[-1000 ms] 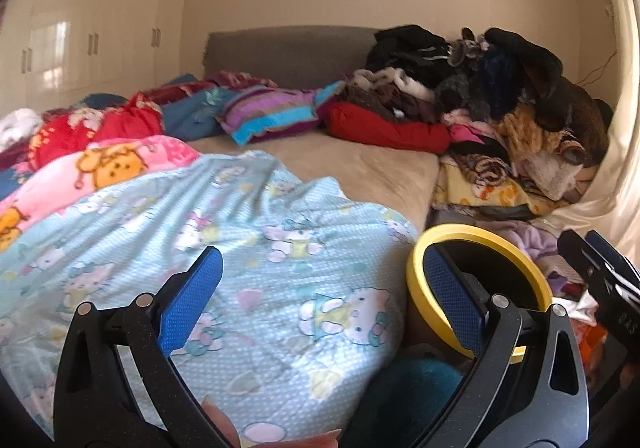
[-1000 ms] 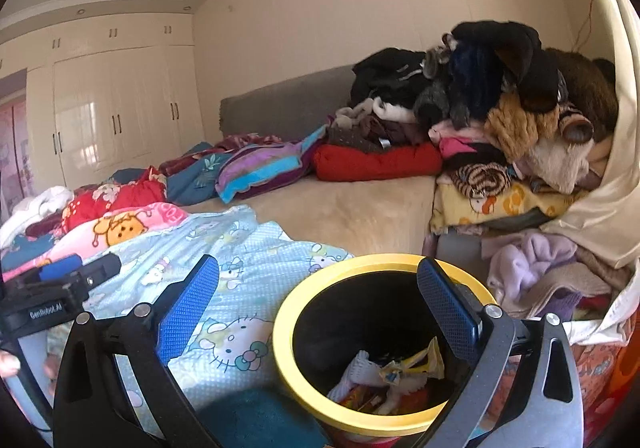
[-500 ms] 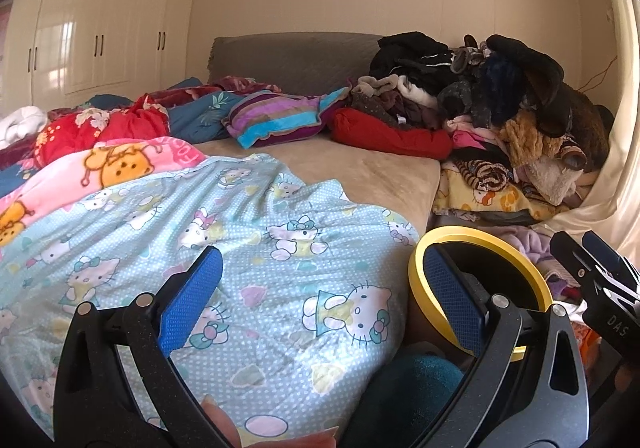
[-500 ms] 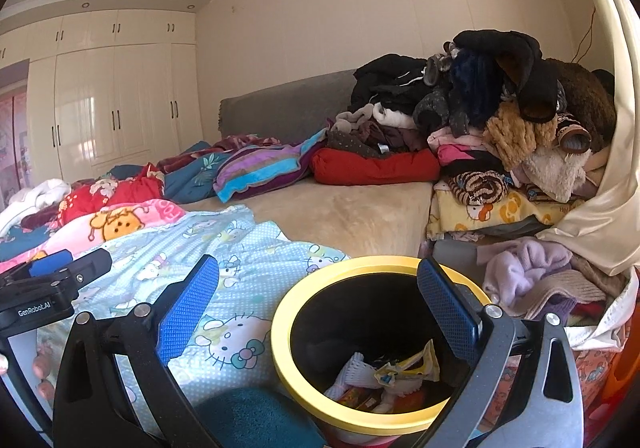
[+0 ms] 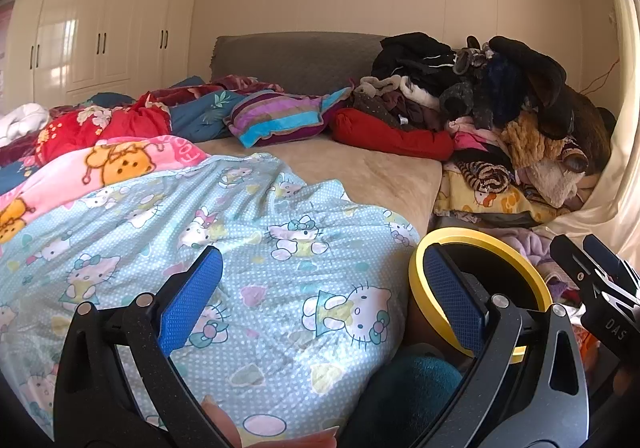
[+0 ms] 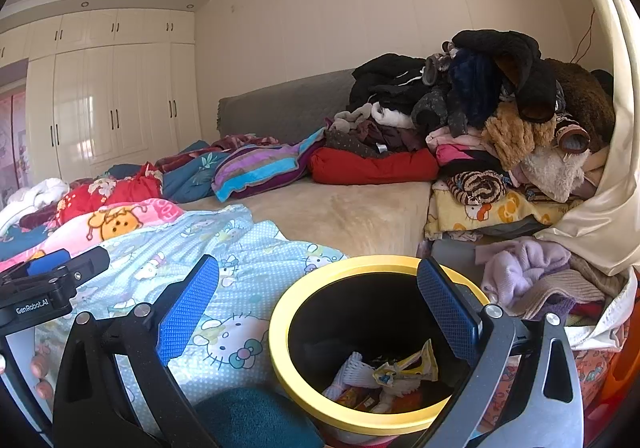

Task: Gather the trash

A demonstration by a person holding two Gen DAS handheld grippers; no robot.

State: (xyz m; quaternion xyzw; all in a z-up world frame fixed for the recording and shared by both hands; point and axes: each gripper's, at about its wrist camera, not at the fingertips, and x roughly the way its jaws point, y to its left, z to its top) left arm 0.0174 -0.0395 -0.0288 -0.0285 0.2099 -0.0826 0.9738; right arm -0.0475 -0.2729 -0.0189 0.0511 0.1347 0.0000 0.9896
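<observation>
- Pale-blue cotton, printed with cartoon cats, is covering the largest share of both views: the quilt (image 5: pixel 248 248) is lying rumpled across the near half of the bed (image 5: pixel 360 172), whose tan surface is showing bare beyond it.
- A clothes heap (image 6: pixel 492 120) is rising against the wall at the bed's far right corner; a striped pillow (image 5: pixel 280 118) and a red cushion (image 5: pixel 392 136) are lying in front of the grey headboard (image 5: pixel 296 56). No loose litter is showing on any of this in either view.
- The bin (image 6: pixel 304 384), black inside with a yellow rim, is standing just beside the bed edge, below the right gripper. It is already holding the task's trash (image 6: pixel 388 376): crumpled white paper and coloured wrappers lying at the bottom.
- The right gripper (image 6: pixel 318 310) is hovering over the bin mouth, jaws spread wide and carrying nothing; its right pad is overlapping the rim in view, though contact cannot be confirmed.
- The left gripper (image 5: pixel 324 298) is pointing over the quilt, jaws likewise wide apart and empty, with the bin rim just to its right.
- Judgement: the step in hand is reading as a search between deposits, both tools being free and the bin part filled.
- Judgement: the next move is calling for locating a further piece of litter, possibly hiding in quilt folds or outside the frames, then lowering one gripper squarely over it before closing, so that bedding is not being pinched along with it.
</observation>
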